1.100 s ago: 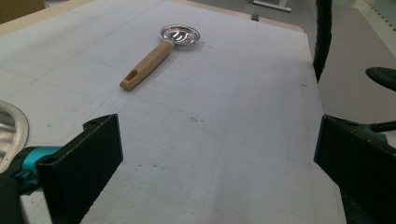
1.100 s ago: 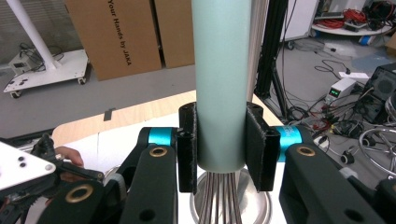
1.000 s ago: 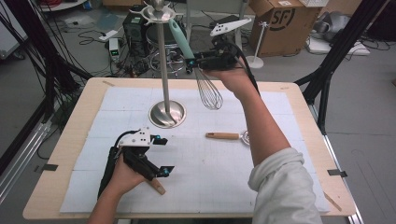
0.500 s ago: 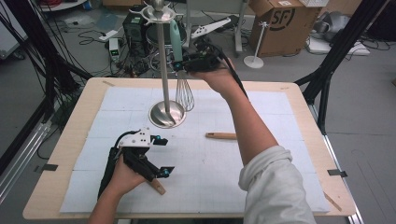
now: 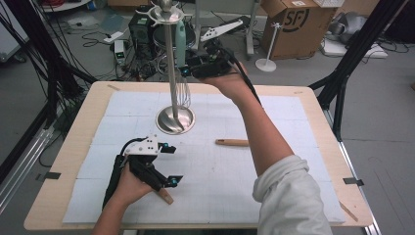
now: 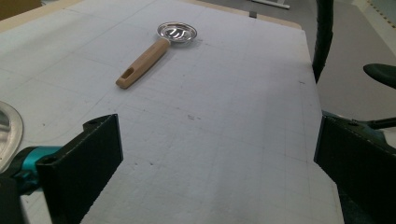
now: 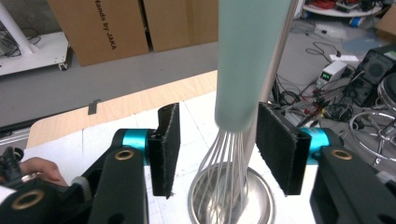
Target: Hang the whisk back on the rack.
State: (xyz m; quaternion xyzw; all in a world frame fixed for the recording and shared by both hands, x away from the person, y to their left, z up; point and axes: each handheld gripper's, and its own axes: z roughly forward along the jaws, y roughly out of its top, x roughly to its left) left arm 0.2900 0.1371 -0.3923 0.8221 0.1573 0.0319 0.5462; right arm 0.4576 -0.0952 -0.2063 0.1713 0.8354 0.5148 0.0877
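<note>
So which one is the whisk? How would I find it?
Find the tall shiny metal stand at the far middle of the table. The whisk hangs right beside its pole, between the jaws of the right gripper. It alone has a pale green handle and a cage of thin wires.

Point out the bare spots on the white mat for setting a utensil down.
Bare: the right part of the white gridded mat beyond the wooden-handled strainer spoon, and the far-left corner. Crowded: around the steel stand's round base, where the right gripper has the mint-handled whisk.
</note>
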